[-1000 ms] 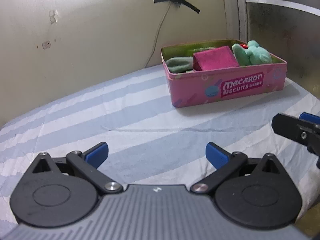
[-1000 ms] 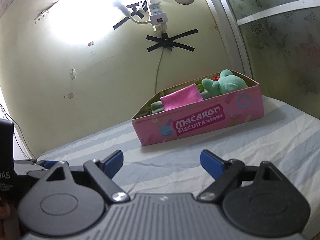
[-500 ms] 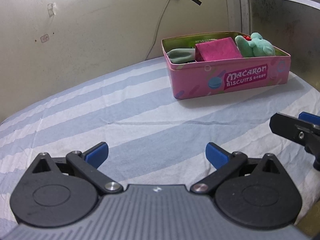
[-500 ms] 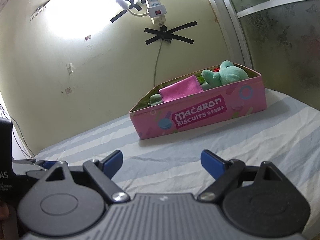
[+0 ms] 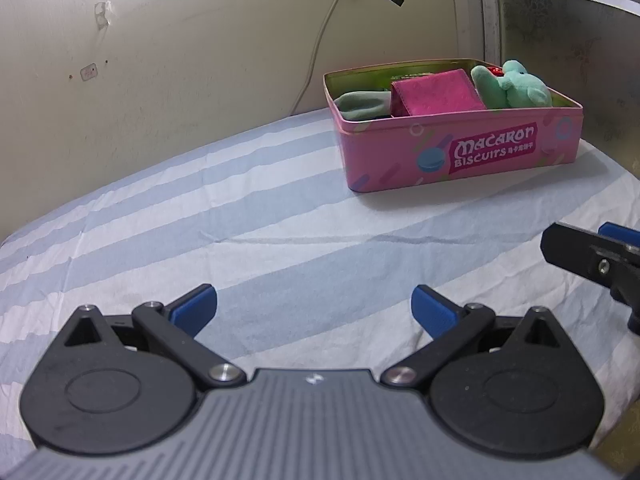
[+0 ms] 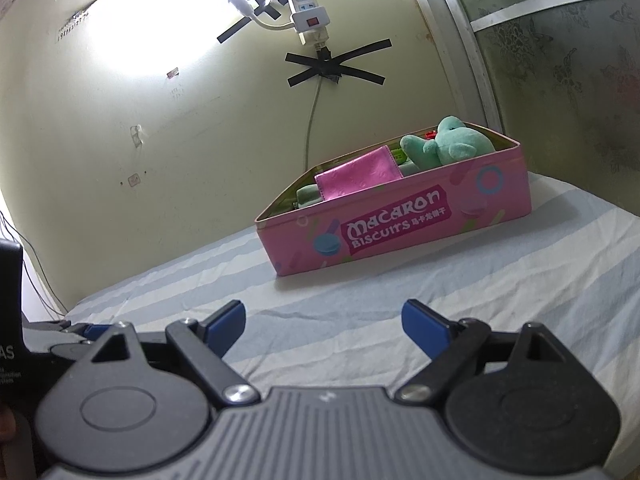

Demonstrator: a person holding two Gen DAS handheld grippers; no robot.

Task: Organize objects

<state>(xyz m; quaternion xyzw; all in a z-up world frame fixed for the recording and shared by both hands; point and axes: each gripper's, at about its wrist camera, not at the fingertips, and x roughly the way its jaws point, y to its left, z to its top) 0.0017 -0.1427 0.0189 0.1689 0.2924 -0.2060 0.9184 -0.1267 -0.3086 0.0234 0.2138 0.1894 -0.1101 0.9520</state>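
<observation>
A pink "Macaron Biscuits" tin (image 5: pixel 460 152) stands open on the striped bedsheet at the far right; it also shows in the right wrist view (image 6: pixel 400 224). Inside lie a magenta wallet (image 5: pixel 434 94), a mint plush toy (image 5: pixel 512 88) and a grey-green folded cloth (image 5: pixel 360 106). The wallet (image 6: pixel 358 174) and plush (image 6: pixel 448 144) show in the right wrist view too. My left gripper (image 5: pixel 314 308) is open and empty, low over the sheet, well short of the tin. My right gripper (image 6: pixel 324 318) is open and empty, also short of the tin.
The blue-and-white striped sheet (image 5: pixel 260 216) covers the surface. A wall with a taped cable (image 5: pixel 320 40) and a power strip (image 6: pixel 308 12) stands behind the tin. A frosted glass panel (image 6: pixel 560 60) is at the right. The right gripper's finger (image 5: pixel 592 258) juts in at the left view's right edge.
Both grippers have drawn back and shifted slightly, so the tin sits a little farther right and higher in view. Both stay open and empty.
</observation>
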